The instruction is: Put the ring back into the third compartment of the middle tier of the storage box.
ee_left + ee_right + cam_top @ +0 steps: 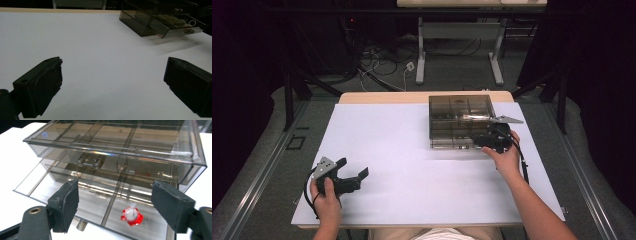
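White table covering (412,165) is lit against a dark room. At lower left the left gripper (352,174) is rested, jaws spread. At centre right the right gripper (115,202), jaws spread and empty, is held before the smoky drawer box (459,120); its lower drawer (100,202) appears pulled out, a small red-and-white piece (132,216) lying inside. Presumably that piece is to be reached next, which calls for lowering and closing.

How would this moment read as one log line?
left gripper open, idle | right gripper open at drawer box | lower drawer out | red piece inside

One smoked clear drawer box (460,120) on one white table (402,165). Inside its pulled-out lower drawer (100,202), one small red-and-clear piece (132,216). Two grippers, two hands.
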A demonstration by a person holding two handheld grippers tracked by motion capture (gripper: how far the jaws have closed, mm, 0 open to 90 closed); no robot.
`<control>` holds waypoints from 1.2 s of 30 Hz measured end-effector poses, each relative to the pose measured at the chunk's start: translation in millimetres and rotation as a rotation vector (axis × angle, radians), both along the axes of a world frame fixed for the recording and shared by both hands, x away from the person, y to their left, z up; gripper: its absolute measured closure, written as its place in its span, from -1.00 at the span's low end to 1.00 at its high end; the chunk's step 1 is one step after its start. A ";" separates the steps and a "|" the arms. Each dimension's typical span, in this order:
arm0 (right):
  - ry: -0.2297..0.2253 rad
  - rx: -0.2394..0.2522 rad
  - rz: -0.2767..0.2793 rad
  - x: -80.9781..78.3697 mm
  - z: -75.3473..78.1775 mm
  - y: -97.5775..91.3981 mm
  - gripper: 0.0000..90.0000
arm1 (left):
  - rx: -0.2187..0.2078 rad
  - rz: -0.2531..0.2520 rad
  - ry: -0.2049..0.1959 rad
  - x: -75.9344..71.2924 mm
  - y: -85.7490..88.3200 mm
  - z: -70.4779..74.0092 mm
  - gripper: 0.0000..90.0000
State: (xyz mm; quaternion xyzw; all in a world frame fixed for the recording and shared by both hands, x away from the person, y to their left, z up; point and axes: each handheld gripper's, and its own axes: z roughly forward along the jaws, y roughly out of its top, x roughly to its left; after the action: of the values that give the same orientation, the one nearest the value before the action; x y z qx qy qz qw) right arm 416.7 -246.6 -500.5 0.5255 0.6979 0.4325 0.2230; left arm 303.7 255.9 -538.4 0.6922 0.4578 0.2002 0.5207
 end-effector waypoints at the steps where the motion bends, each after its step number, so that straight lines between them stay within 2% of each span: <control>1: 0.004 0.006 0.003 -1.2 0.5 0.3 -0.58 | -0.001 0.000 0.000 -0.1 -0.1 0.1 -0.96; 3: 0.006 0.009 0.018 -4.2 2.0 -0.3 -0.63 | 0.001 -0.001 -0.001 -0.1 -0.2 0.3 -0.96; 8: -0.032 0.033 0.019 -14.3 5.6 -1.2 -0.69 | 0.000 -0.002 0.000 -0.3 -0.3 0.3 -0.96; 14: -0.046 0.015 0.049 -26.1 4.9 -1.0 -1.00 | 0.003 -0.002 0.001 -0.4 -1.1 -0.3 -0.96; 18: -0.059 -0.011 0.054 -35.1 4.9 0.1 -1.00 | 0.000 -0.005 0.003 -0.8 -1.6 -0.2 -0.96; 25: -0.061 -0.019 0.071 -51.0 4.9 1.6 -1.00 | 0.001 -0.009 -0.002 -0.8 -1.6 -0.1 -0.96; 29: -0.087 -0.043 0.071 -62.3 5.4 2.6 -1.00 | 0.001 -0.013 -0.002 -1.1 -1.5 -0.1 -0.96; 36: -0.115 -0.041 0.078 -80.0 5.6 -3.5 -1.00 | -0.003 -0.012 -0.006 -0.5 -0.1 -0.2 -0.96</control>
State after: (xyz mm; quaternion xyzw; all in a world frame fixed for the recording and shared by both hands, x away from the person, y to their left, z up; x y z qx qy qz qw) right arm 336.7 -250.2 -494.9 0.4676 0.7126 0.4558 0.2564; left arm 303.2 255.9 -538.6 0.6935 0.4524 0.1987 0.5243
